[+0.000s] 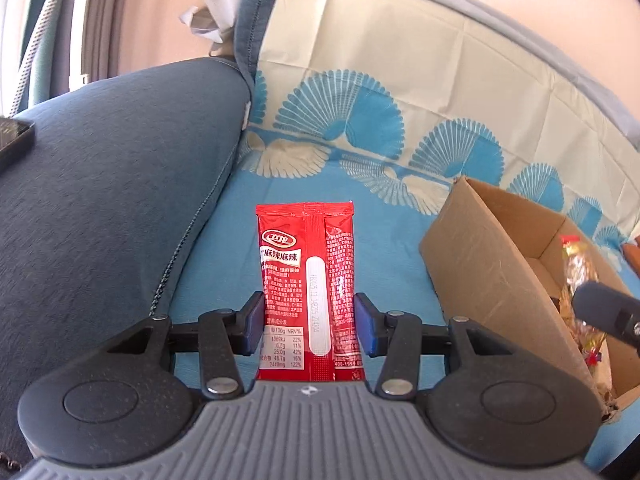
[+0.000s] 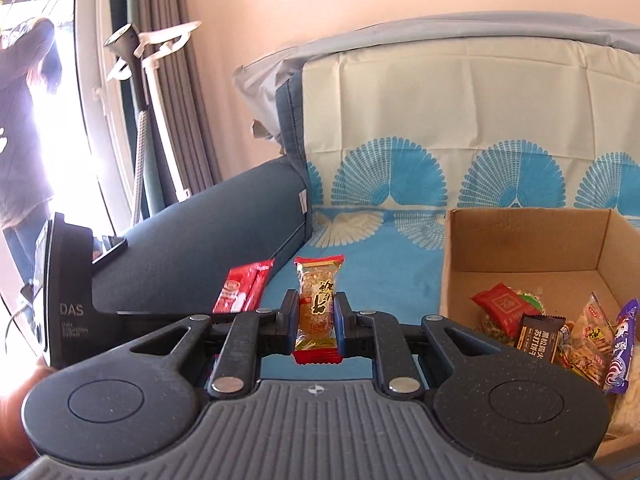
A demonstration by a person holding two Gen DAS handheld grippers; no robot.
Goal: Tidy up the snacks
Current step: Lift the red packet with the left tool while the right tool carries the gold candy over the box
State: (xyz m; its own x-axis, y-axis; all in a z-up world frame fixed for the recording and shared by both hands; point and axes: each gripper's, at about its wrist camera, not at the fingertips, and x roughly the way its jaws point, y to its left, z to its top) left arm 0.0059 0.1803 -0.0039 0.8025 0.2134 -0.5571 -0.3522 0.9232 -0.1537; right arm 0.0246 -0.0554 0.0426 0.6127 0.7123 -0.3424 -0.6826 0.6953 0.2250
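A red spicy-strip packet (image 1: 310,296) is clamped upright between the pads of the left gripper (image 1: 310,322), just left of the cardboard box (image 1: 480,256) and above the blue patterned sofa cover (image 1: 360,200). A clear-and-gold wrapped snack (image 2: 318,308) is pinched in the same way by the right gripper (image 2: 317,322), its jaws closed to the wrapper's width, also left of the box. Inside the box, several snacks are already gathered: a red pouch (image 2: 500,308), a dark bar (image 2: 538,338), a cracker bag (image 2: 590,340) and a purple packet (image 2: 622,350). The task is judged well advanced; both held packets remain to be dropped into the box.
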